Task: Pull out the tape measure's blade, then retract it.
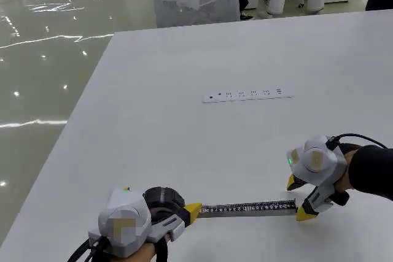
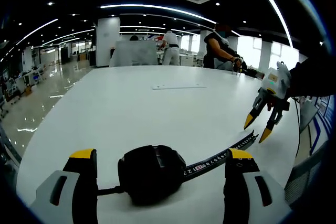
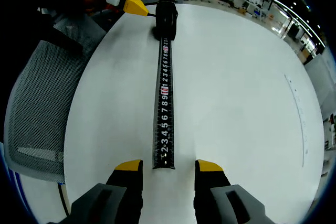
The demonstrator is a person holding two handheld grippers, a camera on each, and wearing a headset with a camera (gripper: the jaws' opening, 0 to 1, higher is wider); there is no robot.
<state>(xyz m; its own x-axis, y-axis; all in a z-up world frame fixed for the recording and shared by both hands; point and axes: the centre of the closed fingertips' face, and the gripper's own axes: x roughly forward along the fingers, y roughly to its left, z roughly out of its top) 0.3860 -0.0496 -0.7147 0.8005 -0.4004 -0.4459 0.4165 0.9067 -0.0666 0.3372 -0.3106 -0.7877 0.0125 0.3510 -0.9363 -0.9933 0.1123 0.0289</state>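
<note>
At seven o'clock in the head view, the left gripper has its jaws spread wide. The black tape measure case lies between them on the white table, with a gap on each side. The blade runs flat toward three o'clock. Its tip lies ungripped between the parted jaws of the right gripper at four o'clock.

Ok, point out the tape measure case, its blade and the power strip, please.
tape measure case (image 2: 152,174), left gripper view, middle of the black housing.
blade (image 3: 164,103), right gripper view, midway along the numbered strip.
power strip (image 1: 247,94), head view, centre of its white top.
</note>
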